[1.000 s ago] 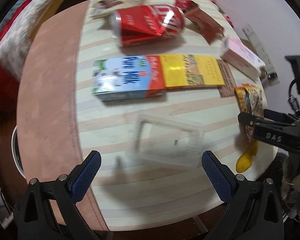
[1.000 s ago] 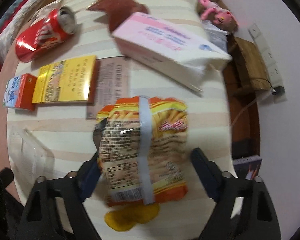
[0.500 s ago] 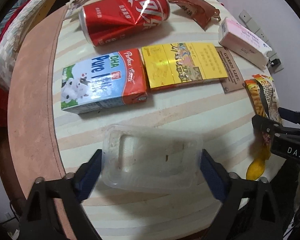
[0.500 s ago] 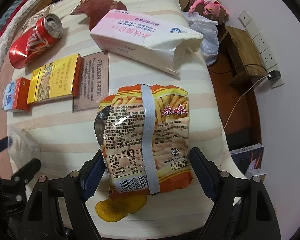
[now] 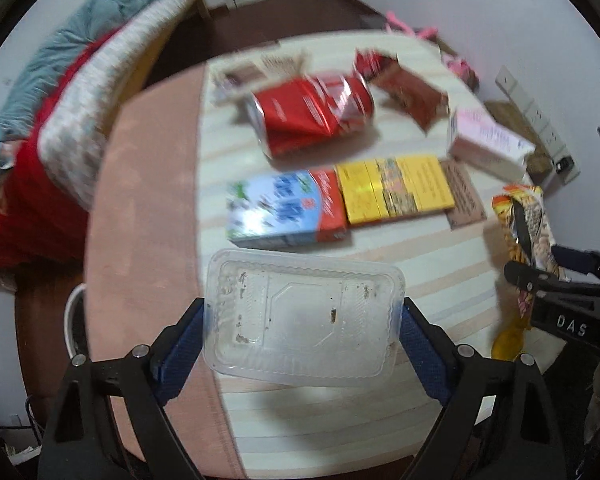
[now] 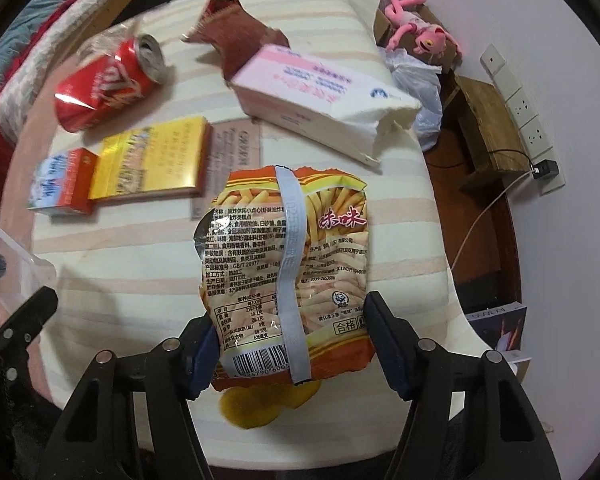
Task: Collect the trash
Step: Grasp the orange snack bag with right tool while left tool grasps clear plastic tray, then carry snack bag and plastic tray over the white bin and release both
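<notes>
My left jaws (image 5: 302, 330) clamp wide on a clear plastic tray (image 5: 302, 322), lifted off the counter (image 5: 440, 276), with the milk carton (image 5: 286, 210) at twelve o'clock beyond it. My right jaws (image 6: 292, 342) are closing on the snack bag (image 6: 286, 268); both pads press its lower edges, yellow peel (image 6: 260, 404) at six o'clock below.

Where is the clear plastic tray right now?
Left wrist view, low centre: the clear plastic tray sits between the left gripper jaws, just in front of the milk carton.
</notes>
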{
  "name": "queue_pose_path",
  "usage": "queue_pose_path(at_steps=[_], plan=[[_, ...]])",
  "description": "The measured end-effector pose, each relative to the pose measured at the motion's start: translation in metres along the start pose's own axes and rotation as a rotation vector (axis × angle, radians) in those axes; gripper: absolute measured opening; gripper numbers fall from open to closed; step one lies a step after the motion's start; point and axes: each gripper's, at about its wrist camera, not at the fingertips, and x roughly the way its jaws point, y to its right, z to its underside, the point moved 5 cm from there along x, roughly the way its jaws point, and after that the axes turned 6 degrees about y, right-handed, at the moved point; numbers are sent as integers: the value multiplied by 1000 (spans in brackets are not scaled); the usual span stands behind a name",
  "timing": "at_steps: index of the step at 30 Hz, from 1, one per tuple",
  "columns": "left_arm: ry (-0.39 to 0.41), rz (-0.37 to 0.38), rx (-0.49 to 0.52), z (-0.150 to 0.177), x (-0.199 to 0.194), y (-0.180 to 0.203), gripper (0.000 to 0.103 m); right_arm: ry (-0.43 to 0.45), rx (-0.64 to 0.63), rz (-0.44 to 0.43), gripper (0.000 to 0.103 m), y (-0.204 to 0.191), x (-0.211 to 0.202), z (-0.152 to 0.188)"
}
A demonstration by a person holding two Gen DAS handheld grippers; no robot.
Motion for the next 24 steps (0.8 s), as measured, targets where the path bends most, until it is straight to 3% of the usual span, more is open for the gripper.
queue_pose_path(at_steps=[7, 13, 18, 24], plan=[[135, -20, -94, -15, -54, -35, 91, 94, -11, -73, 68, -33, -54, -3], [205, -33, -177, -13, -89, -84, 91, 171, -67, -157, 68, -88, -106, -10], [244, -59, -260, 0, -111, -150, 91, 201, -138, -245, 68, -162, -134, -14], [243, -87, -390, 31, -111, -253, 91, 179, -251, -347, 68, -285, -136, -11]])
